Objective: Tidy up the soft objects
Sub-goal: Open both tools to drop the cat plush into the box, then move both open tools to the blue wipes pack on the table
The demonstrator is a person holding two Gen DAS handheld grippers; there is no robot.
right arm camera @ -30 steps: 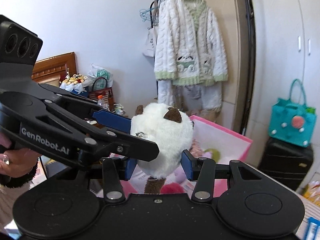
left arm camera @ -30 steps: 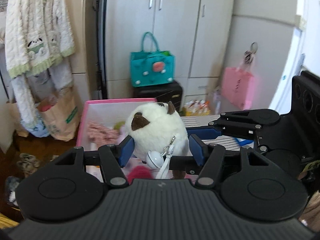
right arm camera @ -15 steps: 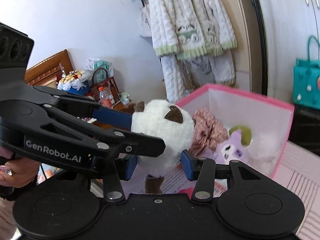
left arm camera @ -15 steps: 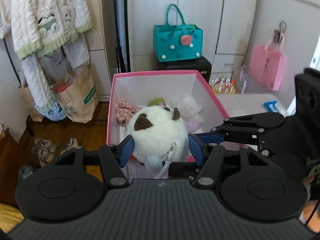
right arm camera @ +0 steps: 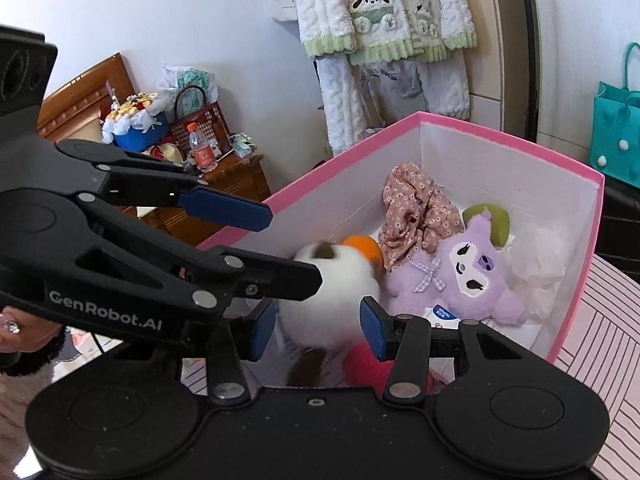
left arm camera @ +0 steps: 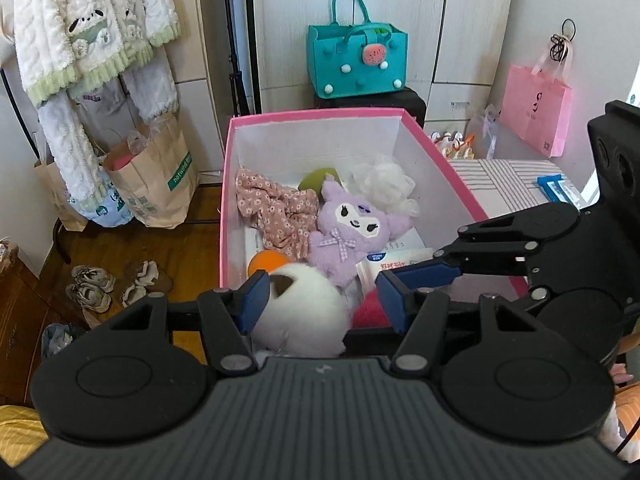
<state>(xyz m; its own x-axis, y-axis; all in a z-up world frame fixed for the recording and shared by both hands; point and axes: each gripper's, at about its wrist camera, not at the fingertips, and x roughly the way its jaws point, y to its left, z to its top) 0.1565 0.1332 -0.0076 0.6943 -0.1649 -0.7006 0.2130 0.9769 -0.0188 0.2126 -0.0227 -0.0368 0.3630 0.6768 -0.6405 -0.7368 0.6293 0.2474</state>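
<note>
A round white plush with brown ears hangs over the near end of a pink box. It looks blurred, and my right gripper is shut on its lower half. My left gripper reaches across it from the side. Its left pad touches the white plush, and a gap shows at its right pad, so it is open. In the pink box lie a purple plush, a floral cloth, a white pouf, an orange ball and a red fluffy thing.
Behind the box a teal bag stands on a black case, and a pink bag hangs at the right. Paper bags and shoes lie on the floor at the left, under hanging clothes. A striped surface adjoins the box's right side.
Both grippers came down and tipped toward the box, so its inside now fills both views. The plush has sagged lower between the left fingers.
</note>
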